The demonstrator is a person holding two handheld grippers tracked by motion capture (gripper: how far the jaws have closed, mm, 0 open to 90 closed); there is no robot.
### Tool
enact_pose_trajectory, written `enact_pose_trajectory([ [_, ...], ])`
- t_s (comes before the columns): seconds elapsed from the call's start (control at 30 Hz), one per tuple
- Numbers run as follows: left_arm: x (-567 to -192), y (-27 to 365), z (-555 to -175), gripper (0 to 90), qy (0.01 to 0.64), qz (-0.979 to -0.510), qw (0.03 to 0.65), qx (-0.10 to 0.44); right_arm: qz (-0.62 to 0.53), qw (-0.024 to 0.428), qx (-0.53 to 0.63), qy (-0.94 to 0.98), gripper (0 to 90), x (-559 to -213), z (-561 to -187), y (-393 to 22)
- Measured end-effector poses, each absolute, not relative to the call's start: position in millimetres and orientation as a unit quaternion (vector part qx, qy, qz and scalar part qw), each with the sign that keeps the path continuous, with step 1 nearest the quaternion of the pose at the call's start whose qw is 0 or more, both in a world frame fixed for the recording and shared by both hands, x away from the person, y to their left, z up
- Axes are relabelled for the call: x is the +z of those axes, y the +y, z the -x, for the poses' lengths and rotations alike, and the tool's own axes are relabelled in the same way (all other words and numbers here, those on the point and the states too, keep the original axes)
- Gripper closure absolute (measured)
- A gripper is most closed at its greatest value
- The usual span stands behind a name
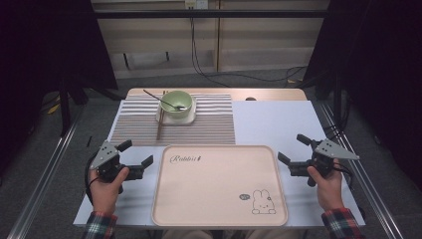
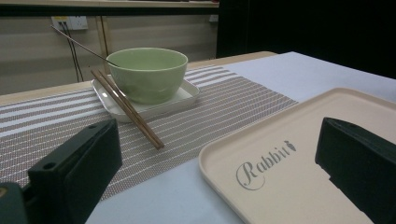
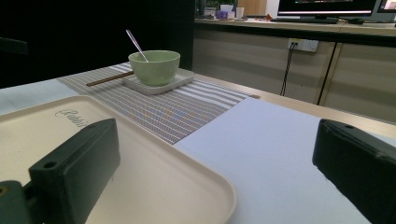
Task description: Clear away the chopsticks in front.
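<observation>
tray (image 1: 219, 199) (bare) before bowl (image 1: 176, 103), chopsticks (image 1: 160, 122)

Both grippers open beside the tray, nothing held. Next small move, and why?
Probably reach the left gripper forward to the brown wooden chopsticks. Both grippers are open and empty, the beige rabbit-print tray is bare, and the chopsticks leaning on the white square plate under the pale green bowl lie on that gripper's side.

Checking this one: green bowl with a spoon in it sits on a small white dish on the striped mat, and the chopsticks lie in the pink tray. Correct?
Not quite. The chopsticks lean on the white dish and rest on the striped mat, as the left gripper view shows; nothing lies in the pink tray.
</observation>
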State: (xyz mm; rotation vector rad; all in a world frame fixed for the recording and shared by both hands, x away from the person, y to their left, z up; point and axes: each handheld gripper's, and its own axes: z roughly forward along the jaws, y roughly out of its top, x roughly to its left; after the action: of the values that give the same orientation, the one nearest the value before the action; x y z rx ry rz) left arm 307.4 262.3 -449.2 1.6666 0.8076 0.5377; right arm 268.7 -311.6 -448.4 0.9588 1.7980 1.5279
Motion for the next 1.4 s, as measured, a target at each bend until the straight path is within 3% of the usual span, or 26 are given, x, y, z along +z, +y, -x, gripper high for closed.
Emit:
enact_pose_trajectory([
  [0.83,-448.9,259.4,-320.6,0.2,0.365,-0.703,0.572,0.213,-0.363,0.293,0.573,0.674,0.5,-449.2,-270.2,-310.8],
  [1.4,-447.4,247.1,-370.1,0.0,0.427,-0.706,0.524,0.212,-0.362,0.292,0.571,0.676,0.5,-449.3,-268.0,-310.9],
])
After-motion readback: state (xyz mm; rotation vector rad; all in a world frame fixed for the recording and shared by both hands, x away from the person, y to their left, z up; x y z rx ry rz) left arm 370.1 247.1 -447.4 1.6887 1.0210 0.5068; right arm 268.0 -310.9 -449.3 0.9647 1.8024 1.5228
